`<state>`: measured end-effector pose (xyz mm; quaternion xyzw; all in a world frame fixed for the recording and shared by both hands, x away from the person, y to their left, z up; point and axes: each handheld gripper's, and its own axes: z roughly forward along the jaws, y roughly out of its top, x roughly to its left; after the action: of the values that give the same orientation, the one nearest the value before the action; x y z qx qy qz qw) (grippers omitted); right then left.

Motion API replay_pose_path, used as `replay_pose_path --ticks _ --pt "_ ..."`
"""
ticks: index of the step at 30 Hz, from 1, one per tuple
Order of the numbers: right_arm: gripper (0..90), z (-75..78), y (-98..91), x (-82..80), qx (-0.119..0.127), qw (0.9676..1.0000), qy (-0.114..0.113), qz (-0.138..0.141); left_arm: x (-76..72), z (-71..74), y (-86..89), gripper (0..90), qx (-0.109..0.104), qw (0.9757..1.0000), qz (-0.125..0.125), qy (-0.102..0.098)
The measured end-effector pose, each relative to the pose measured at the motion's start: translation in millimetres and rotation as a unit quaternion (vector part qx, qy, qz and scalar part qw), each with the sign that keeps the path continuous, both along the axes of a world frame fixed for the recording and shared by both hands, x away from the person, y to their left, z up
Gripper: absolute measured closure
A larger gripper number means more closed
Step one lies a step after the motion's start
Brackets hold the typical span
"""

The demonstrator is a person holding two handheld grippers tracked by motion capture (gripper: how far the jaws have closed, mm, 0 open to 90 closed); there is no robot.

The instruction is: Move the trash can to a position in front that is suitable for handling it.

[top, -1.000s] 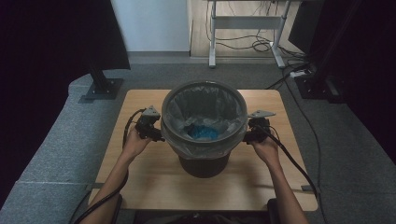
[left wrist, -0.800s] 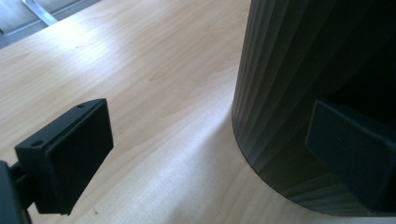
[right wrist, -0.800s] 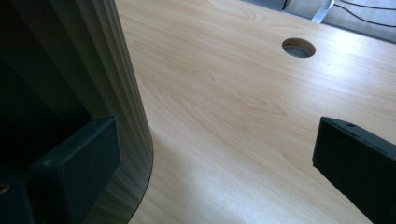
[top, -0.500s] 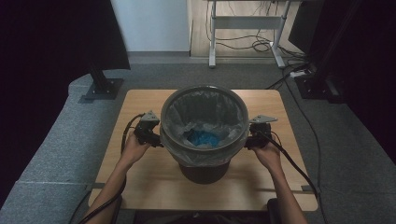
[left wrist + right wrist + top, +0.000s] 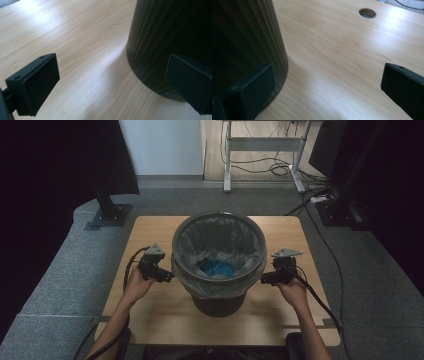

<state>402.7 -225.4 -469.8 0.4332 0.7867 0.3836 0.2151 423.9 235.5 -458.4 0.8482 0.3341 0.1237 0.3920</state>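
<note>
Bin: I am seeing the black ribbed bin (image 5: 218, 292) standing upright in the middle of the wooden table (image 5: 150, 317), a little toward my side.
Bag: A clear plastic bag (image 5: 200, 240) is lining the bin, and its edge is folding down over the rim all around.
Inside the bin: Something blue (image 5: 218, 268) is lying at the bottom of the bag; I cannot tell what it is.
Left gripper: I am holding the left gripper (image 5: 167, 276) just beside the bin's left side, under the rim. In the left gripper view its jaws are standing wide apart, with bare table between them; the ribbed wall (image 5: 170, 37) is rising behind the right jaw. It is gripping nothing.
Right gripper: I am holding the right gripper (image 5: 264, 279) just beside the bin's right side, at about the same height. In the right gripper view its jaws are also spread wide, with nothing between them; the bin wall (image 5: 244, 32) is standing behind the left jaw.
Contact: I cannot tell if either gripper is touching the bag or the bin.
Table: A round cable hole (image 5: 367, 13) is showing in the table top, in the right gripper view.
Hands: My left hand (image 5: 136, 285) and right hand (image 5: 294, 290) are coming in from the near edge, one on each side of the bin.
</note>
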Motion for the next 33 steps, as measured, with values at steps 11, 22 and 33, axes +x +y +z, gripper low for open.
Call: replay_pose_path --ticks 11,22,33 --pt "0.0 -17.7 -23.8 -18.2 -0.002 0.9995 0.02 -0.023 -8.3 -28.6 22.0 0.0 0.012 0.9995 0.016 0.025" --pt "0.0 -45.8 -44.9 -34.9 -0.006 0.9979 0.044 -0.047 -17.9 -54.5 33.2 0.0 0.023 0.9985 0.025 0.043" --pt "0.0 -69.0 -48.8 -39.7 -0.021 0.9965 0.063 -0.05 -20.4 -76.4 33.7 0.0 0.054 0.9967 0.028 0.055"
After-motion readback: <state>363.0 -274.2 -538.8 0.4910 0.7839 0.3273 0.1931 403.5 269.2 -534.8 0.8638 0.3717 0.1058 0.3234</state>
